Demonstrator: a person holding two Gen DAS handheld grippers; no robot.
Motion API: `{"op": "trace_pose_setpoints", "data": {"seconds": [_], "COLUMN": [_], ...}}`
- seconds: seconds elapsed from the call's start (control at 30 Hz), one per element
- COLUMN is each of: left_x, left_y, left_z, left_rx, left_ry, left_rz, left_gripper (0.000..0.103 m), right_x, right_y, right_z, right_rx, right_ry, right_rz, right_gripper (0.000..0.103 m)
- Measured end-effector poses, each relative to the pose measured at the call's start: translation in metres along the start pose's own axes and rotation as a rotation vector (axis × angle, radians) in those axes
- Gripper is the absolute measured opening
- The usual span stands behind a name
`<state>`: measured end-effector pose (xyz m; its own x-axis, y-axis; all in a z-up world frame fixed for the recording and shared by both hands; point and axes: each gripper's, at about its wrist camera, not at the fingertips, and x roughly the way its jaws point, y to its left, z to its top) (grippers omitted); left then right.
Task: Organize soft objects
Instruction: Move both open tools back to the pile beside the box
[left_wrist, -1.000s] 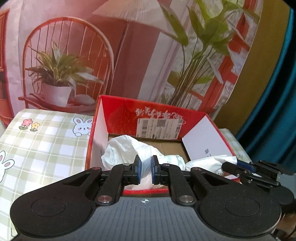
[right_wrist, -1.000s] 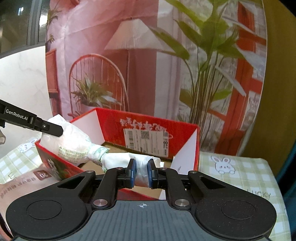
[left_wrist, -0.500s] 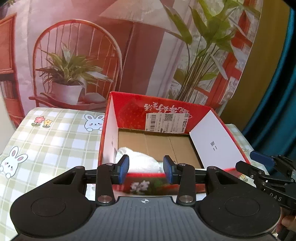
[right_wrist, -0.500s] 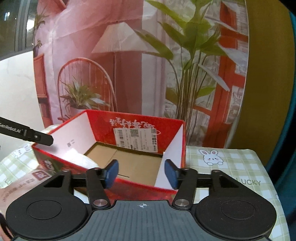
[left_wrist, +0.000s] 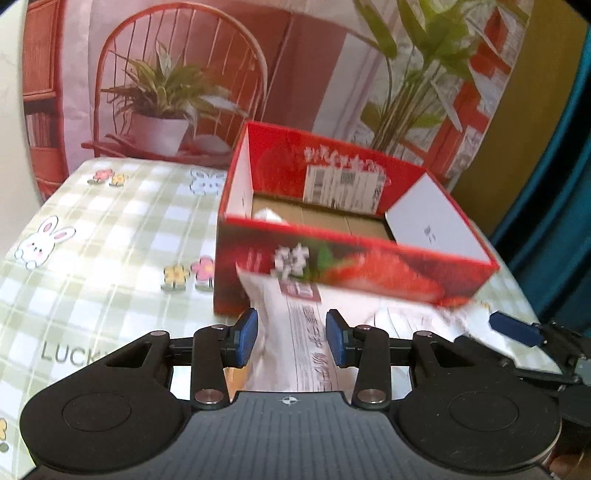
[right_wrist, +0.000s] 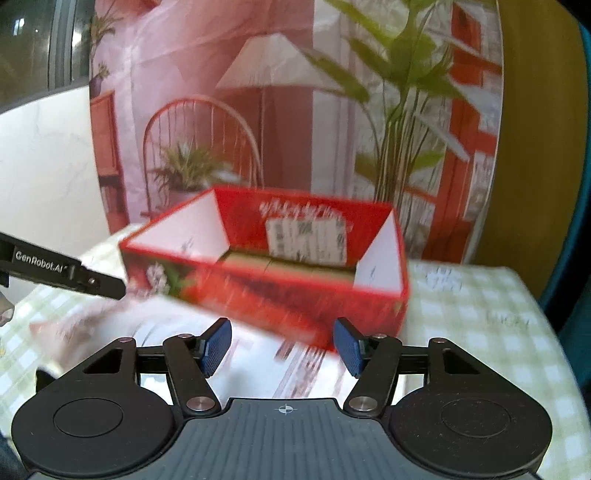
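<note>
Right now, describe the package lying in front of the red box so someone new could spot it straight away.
Find the green checked tablecloth with bunnies, then the open red box standing on it. Against the box's near strawberry-printed wall lies a flat white plastic package with a red label and printed text; the only other white thing is crumpled inside the box.

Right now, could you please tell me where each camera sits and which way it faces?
Left wrist: on the left gripper, facing the red cardboard box over a white printed plastic package; the right gripper's tip shows at right.
Right wrist: on the right gripper, jaws opening, facing the box; the left gripper's finger shows at left.
Shared: box, package, checked tablecloth.
</note>
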<state>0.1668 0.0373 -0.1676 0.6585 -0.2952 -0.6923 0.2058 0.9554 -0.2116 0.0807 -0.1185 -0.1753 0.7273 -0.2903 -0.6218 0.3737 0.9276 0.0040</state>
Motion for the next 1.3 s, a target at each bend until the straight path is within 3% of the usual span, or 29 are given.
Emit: {"op": "trace_pose_setpoints", "data": {"seconds": [0.27,0.77,1.0,1.13,1.3], "left_x": [-0.005,-0.004,-0.017,-0.038,-0.054], "left_y": [0.000,0.007,0.012,0.022,0.041], "left_z": [-0.024,-0.038,-0.040,-0.053,-0.071], "left_rx": [-0.001,-0.019,-0.019,-0.028,-0.071], "left_ry": [-0.019,-0.025,-0.026,-0.030,0.026], "left_rz": [-0.020,-0.038,-0.026,-0.014,0.014], "left_gripper": [0.043,0.046,0.049,0.048,0.047], "right_x": [0.000,0.005,0.004,-0.009,-0.033], "right_y": [0.023,0.010,0.009,0.009,0.006], "right_z": [-0.041,-0.053,-0.051,-0.048,-0.051], "right_rx": [-0.033,0.016,0.025,0.033,0.029], "right_ry": [0.069,0.084,0.089,0.072,0.064], "right_rz": [0.011,-0.001,0.002,0.029,0.072], "right_gripper": [0.060,0.079,0.079,0.073,0.073]}}
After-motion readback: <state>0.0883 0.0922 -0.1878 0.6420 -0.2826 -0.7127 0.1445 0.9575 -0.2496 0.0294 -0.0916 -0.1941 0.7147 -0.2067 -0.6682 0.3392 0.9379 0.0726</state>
